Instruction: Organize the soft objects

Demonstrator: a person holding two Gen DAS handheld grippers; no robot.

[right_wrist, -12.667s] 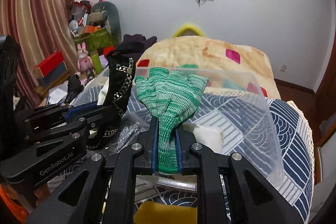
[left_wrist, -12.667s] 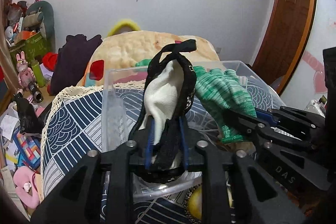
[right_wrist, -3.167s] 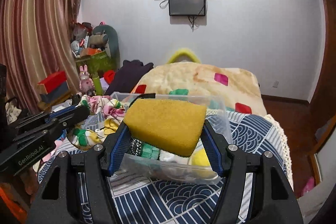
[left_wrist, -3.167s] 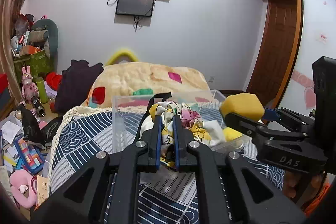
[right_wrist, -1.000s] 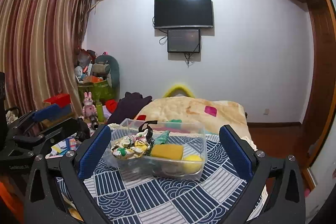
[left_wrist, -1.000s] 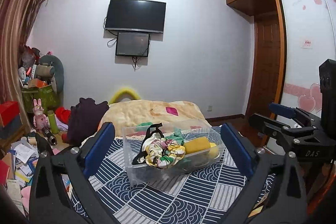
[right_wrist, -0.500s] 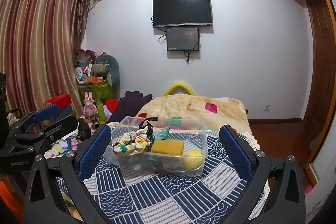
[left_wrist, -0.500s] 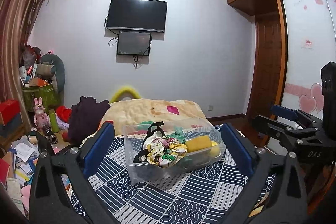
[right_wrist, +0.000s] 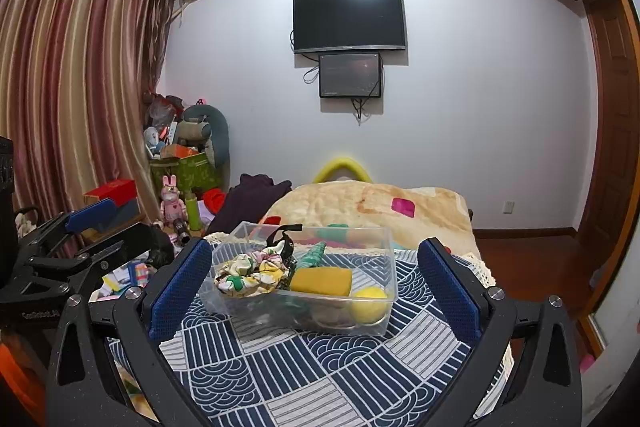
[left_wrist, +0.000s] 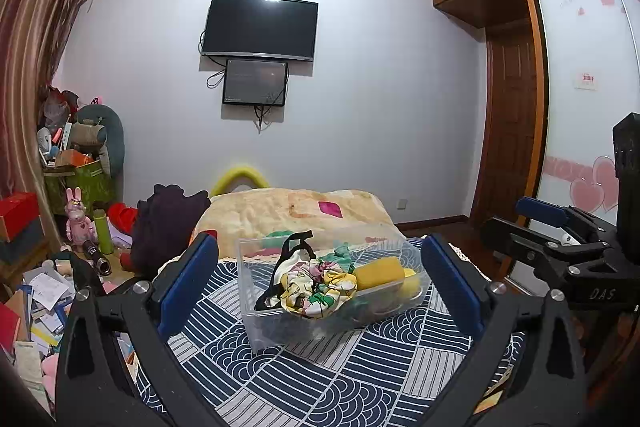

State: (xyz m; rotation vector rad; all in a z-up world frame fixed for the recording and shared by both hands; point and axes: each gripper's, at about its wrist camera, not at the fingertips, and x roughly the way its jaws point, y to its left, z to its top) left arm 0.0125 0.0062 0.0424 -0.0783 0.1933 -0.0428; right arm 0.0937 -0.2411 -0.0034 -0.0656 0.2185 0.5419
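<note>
A clear plastic bin (left_wrist: 256,319) (right_wrist: 388,267) stands on a table with a blue-and-white patterned cloth (left_wrist: 320,379) (right_wrist: 320,379). Inside lie a floral cloth (left_wrist: 316,287) (right_wrist: 248,277), a black strap (left_wrist: 288,247), a green glove (right_wrist: 314,253), a yellow sponge (left_wrist: 378,273) (right_wrist: 320,281) and a yellow ball (right_wrist: 370,301). My left gripper (left_wrist: 320,279) is open and empty, well back from the bin. My right gripper (right_wrist: 314,283) is open and empty too, also held back. Each gripper shows at the edge of the other's view.
A bed with a beige blanket (left_wrist: 288,211) lies behind the table. Clutter, toys and boxes (left_wrist: 72,195) fill the left floor and corner. A curtain (right_wrist: 68,87) hangs left; a wooden door (left_wrist: 508,131) and wardrobe stand right. A TV (left_wrist: 260,27) hangs on the far wall.
Both grippers released the cloth and the sponge into the bin, opened wide and pulled back and up. Over the last second they have barely moved.
</note>
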